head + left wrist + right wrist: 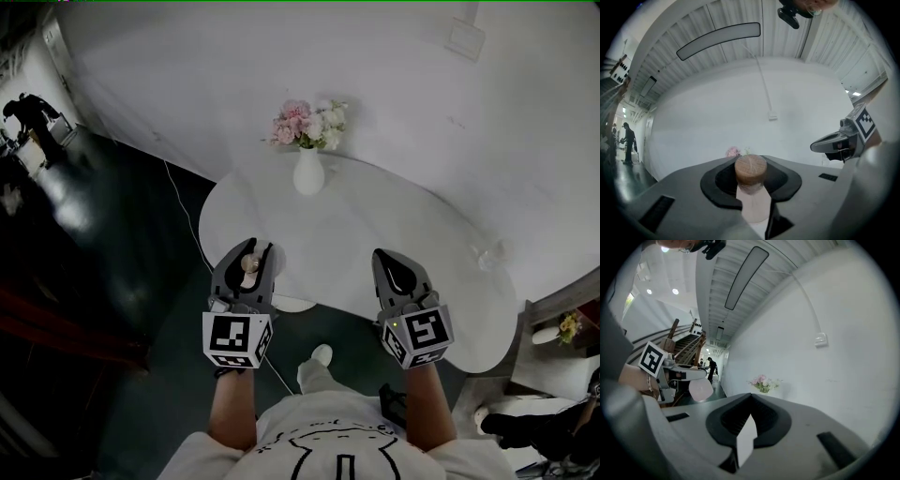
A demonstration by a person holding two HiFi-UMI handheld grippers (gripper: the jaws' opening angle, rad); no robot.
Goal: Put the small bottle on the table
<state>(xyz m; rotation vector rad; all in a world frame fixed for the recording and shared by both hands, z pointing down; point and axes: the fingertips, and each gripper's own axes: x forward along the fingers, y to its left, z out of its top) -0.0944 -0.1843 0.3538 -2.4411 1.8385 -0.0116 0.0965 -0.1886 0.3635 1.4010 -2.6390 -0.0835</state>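
Note:
The small bottle (250, 264) has a wooden cork (750, 169) and a pale pink body (755, 205). It stands upright between the jaws of my left gripper (251, 249), which is shut on its neck just under the cork. It hangs over the near left edge of the white round table (375, 234). My right gripper (392, 257) is level beside it, over the table's near edge, jaws shut with nothing in them (750, 397). In the right gripper view the left gripper (679, 373) shows with the bottle's pink base (701, 390).
A white vase (308, 173) of pink and white flowers (307, 123) stands at the table's far edge by the white wall. A small clear glass object (489, 255) sits near the right rim. A cable (178, 202) runs over the dark floor at left, where a person (28, 112) stands far off.

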